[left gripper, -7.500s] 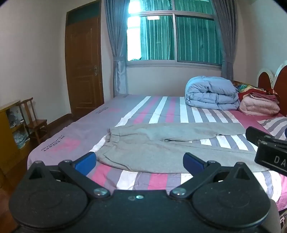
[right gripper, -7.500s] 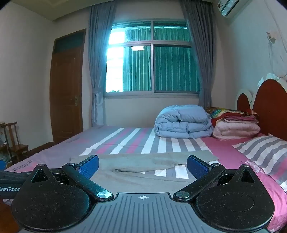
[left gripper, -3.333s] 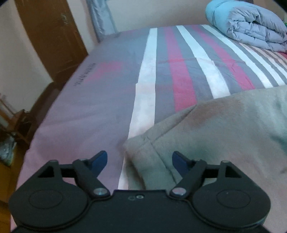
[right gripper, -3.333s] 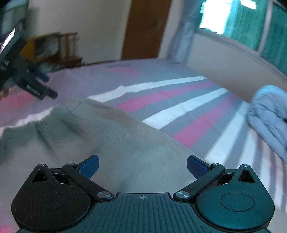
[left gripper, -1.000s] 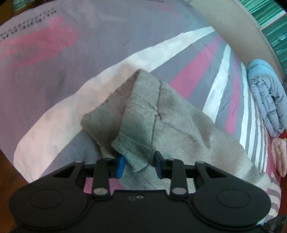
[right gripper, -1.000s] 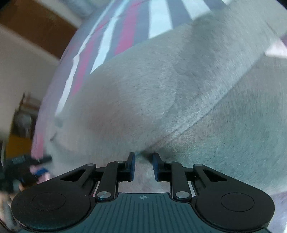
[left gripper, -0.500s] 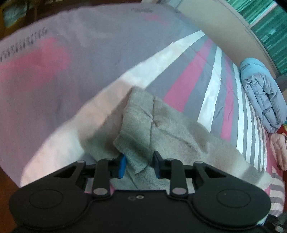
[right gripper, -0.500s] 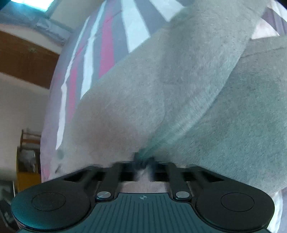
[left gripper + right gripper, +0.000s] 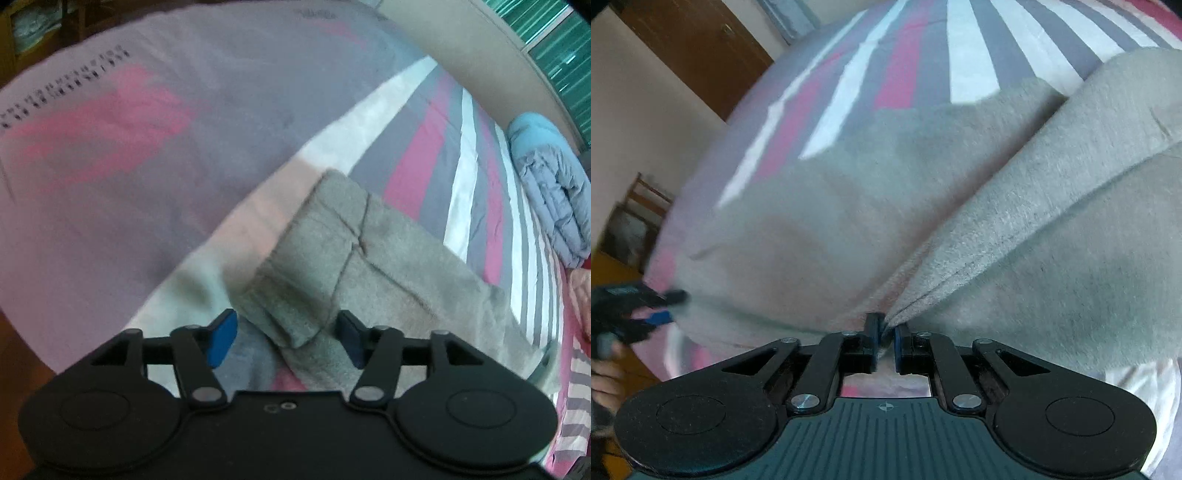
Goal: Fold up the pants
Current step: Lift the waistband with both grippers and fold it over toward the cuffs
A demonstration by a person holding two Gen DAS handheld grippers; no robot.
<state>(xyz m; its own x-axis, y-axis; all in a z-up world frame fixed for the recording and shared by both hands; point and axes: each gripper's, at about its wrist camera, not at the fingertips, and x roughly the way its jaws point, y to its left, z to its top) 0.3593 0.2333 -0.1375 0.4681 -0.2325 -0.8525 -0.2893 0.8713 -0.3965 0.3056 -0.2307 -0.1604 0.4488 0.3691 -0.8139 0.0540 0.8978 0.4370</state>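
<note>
We cannot see the far leg ends of the pants (image 9: 369,266): in the left wrist view they run off toward the lower right edge, and the right wrist view is filled with blurred grey fleece. The pants lie on the striped bed (image 9: 147,166), long axis running from the waistband corner near the bed's foot edge toward the folded blue duvet (image 9: 546,192) at the far side. The cloth is soft, napped grey knit with a ribbed waistband and stitched seams. Our left gripper (image 9: 288,338) has its jaws spread wide on either side of the waistband corner, not gripping it. Our right gripper (image 9: 885,341) has its jaws narrowed onto a doubled fold of pants fabric.
</note>
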